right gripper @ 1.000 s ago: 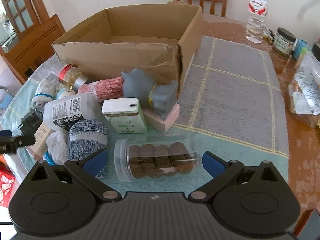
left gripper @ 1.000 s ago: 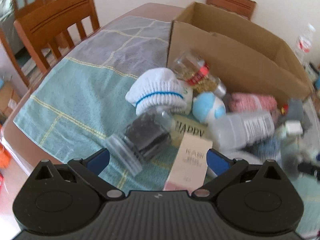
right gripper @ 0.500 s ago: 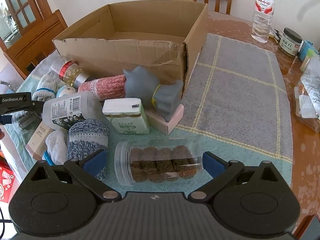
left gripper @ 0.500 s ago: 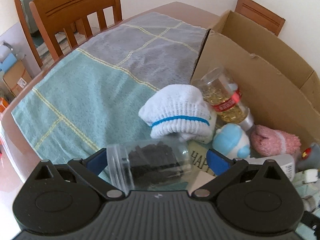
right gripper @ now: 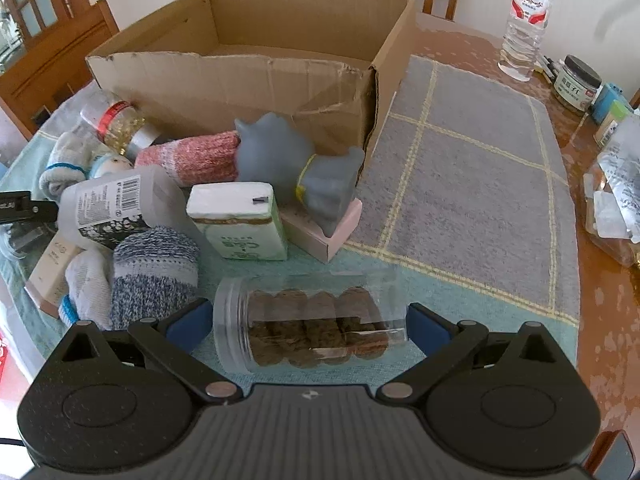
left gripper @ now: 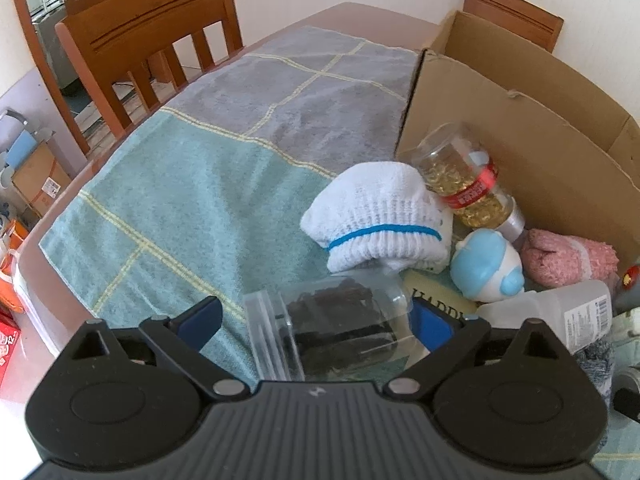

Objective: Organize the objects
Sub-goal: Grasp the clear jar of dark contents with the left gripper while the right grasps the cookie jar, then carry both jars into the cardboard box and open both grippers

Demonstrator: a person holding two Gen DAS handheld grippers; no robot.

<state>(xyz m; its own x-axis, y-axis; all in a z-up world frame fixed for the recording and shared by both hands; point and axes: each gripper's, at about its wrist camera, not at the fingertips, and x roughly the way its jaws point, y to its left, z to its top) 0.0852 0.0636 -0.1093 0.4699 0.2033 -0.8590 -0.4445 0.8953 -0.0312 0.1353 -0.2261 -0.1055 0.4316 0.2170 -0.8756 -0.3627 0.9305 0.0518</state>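
Left wrist view: the left gripper (left gripper: 316, 318) points steeply down over a clear jar of dark pieces (left gripper: 336, 330) lying on its side on the teal-and-grey cloth (left gripper: 192, 200). The fingers (left gripper: 200, 318) stand spread to either side of the jar and are closing on it; a gap shows at the lid end, while the far end lies just beside the other pad (contact there cannot be told). Beyond the jar lie a white sock with a blue stripe (left gripper: 380, 216), a bottle of yellow capsules (left gripper: 464, 184), a small blue-and-white toy (left gripper: 488, 270) and a pink sock (left gripper: 568, 256), all close against the outer wall of the cardboard box (left gripper: 520, 128).

Right wrist view: the right gripper (right gripper: 308, 320) has its fingers (right gripper: 190, 320) spread around a clear jar of brown biscuits (right gripper: 308, 324) lying sideways on the cloth; neither pad visibly presses it. Past it sit a blue-grey sock (right gripper: 154, 272), a green-and-white carton (right gripper: 240, 220), a grey rubber toy (right gripper: 296, 164) on a pink box (right gripper: 328, 232), and a white labelled bottle (right gripper: 116, 204). A water bottle (right gripper: 524, 20) stands well apart on the wooden table (right gripper: 600, 280).
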